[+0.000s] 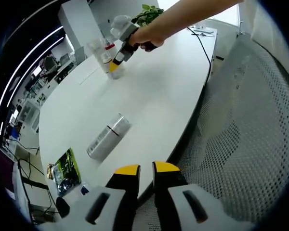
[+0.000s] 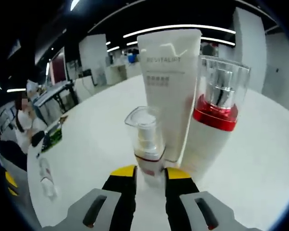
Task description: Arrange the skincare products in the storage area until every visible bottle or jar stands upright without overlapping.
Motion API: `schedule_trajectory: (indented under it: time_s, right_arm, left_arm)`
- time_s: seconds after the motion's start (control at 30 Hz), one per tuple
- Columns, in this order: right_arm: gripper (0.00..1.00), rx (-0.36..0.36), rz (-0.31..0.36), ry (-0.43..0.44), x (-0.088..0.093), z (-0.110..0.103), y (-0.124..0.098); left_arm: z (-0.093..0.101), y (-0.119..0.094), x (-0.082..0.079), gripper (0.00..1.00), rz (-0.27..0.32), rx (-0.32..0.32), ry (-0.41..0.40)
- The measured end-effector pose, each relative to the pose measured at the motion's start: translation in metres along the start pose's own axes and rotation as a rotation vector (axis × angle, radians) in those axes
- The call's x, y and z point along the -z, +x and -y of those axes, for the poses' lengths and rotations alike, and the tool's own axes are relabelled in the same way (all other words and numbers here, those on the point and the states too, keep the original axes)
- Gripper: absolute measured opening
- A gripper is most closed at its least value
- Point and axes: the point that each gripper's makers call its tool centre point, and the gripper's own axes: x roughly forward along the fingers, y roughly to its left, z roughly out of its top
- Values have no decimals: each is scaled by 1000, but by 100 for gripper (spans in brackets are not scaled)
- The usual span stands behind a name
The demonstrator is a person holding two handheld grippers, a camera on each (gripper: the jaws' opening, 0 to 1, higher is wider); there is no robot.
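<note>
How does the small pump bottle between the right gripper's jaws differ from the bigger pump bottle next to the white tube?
The small pump bottle is much shorter than the big pump bottle. The small one has a thin dark red line under its cap; the big one has a broad bright red collar. The small one stands in front of the white tube, the big one beside the tube. Both stand upright, with white bodies and clear caps over their pumps.

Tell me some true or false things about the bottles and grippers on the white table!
1. The small pump bottle stands upright between the right gripper's jaws. True.
2. The white tube lies flat. False: it stands upright.
3. A silver bottle lies on its side on the table. True.
4. The left gripper holds a bottle. False: nothing sits between its jaws.
5. The big bottle has a green collar. False: red.
</note>
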Motion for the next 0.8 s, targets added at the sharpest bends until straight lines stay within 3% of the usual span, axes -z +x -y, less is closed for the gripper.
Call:
schedule_trajectory:
  time_s: [0.1,0.17,0.33,0.73,0.8]
  right_arm:
    - [17,1,-50,-90,9,0,-2]
    - [16,1,-49,-93,10,-1,-1]
    - [17,10,-77,-45,13,3,1]
    - [15,20,-52,56,11,2,6]
    - [19,21,-53,67,11,1,7]
  left_arm:
    - [1,0,0,7,-1,2,2]
    - [1,0,0,6,1,6,3]
    - [2,0,0,6,1,8,4]
    - [2,0,0,6,-1,13,2]
    - [3,0,0,6,-2,14,4]
